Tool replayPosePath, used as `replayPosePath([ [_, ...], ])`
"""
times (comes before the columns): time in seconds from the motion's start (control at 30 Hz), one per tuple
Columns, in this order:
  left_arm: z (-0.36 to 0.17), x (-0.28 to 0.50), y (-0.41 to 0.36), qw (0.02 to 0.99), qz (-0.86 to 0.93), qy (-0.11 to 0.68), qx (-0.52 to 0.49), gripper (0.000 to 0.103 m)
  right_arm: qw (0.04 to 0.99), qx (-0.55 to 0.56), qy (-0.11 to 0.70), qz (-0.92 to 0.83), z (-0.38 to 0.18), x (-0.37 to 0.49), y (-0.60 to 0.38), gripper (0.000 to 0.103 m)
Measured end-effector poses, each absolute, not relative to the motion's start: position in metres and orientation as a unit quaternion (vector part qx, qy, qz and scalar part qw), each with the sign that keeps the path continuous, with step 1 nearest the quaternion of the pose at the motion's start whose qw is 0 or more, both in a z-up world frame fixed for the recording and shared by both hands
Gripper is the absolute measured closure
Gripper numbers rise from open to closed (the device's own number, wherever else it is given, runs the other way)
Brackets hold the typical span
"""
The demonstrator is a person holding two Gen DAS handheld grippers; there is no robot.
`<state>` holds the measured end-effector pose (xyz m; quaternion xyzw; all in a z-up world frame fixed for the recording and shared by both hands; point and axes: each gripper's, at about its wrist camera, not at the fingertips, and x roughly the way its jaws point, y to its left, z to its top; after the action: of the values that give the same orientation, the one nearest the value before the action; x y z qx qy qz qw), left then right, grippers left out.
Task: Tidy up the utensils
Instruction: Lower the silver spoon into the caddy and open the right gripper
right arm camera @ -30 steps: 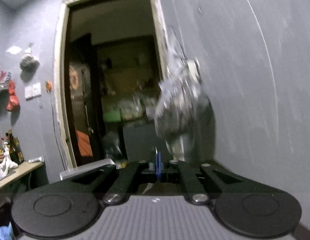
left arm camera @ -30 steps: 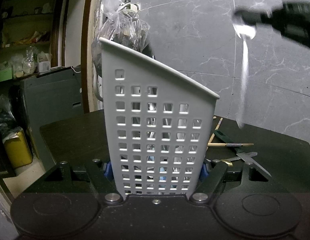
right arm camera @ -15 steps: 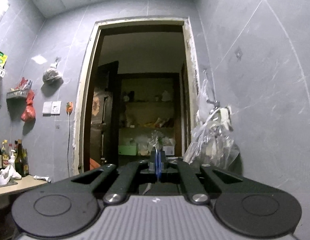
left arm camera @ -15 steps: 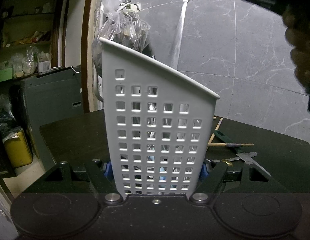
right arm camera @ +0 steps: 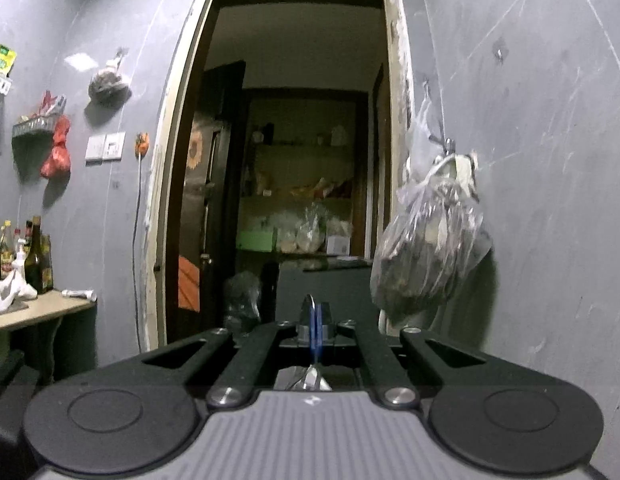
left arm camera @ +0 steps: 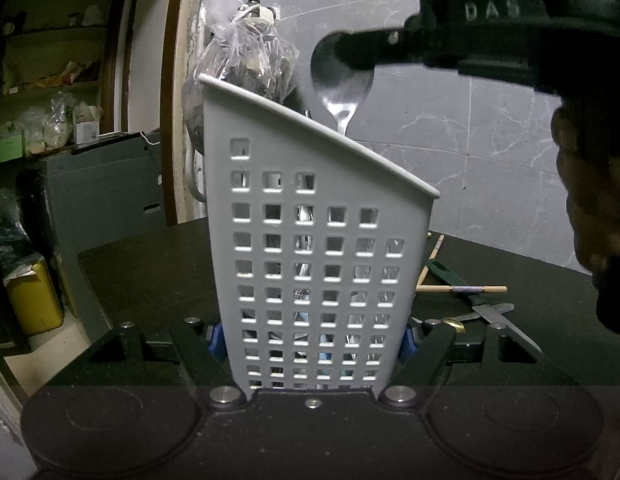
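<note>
Spoon point(left arm camera: 341, 80) hangs bowl-up, long axis approx vertical, pinched at bowl by right gripper point(left arm camera: 359, 54); handle end already below caddy point(left arm camera: 310, 264) rim, directly beneath gripper. Left gripper point(left arm camera: 311, 344) clamps caddy base. Judged next: release.

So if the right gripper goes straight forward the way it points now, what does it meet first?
Probably nothing close: the right gripper, shut on the spoon, points at the open doorway. The hanging plastic bag lies to the right of that line. Depth is unclear.
</note>
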<state>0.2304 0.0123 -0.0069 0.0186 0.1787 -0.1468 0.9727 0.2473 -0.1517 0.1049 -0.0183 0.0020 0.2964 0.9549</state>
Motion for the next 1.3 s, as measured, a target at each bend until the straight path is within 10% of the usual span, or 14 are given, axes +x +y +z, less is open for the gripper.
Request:
replayPosePath([
  [0.27, -0.004, 0.236, 0.012, 0.971, -0.146, 0.186, 0.021, 0.027, 0.947, -0.04, 0.046, 0.316, 0.088, 0.249, -0.144, 0.1],
  [0.6, 0.001, 0.241, 0.009, 0.969, -0.142, 0.202, 0.026, 0.027, 0.953, 0.019, 0.032, 0.3, 0.094, 0.224, -0.19, 0.013],
  [0.7, 0.003, 0.243, 0.007, 0.968, -0.138, 0.209, 0.024, 0.027, 0.961, 0.05, 0.042, 0.271, 0.085, 0.21, -0.214, 0.001],
  [1.3, 0.007, 0.241, -0.004, 0.966, -0.094, 0.24, 0.009, 0.027, 0.926, 0.179, 0.245, 0.226, -0.006, 0.201, -0.269, 0.0],
])
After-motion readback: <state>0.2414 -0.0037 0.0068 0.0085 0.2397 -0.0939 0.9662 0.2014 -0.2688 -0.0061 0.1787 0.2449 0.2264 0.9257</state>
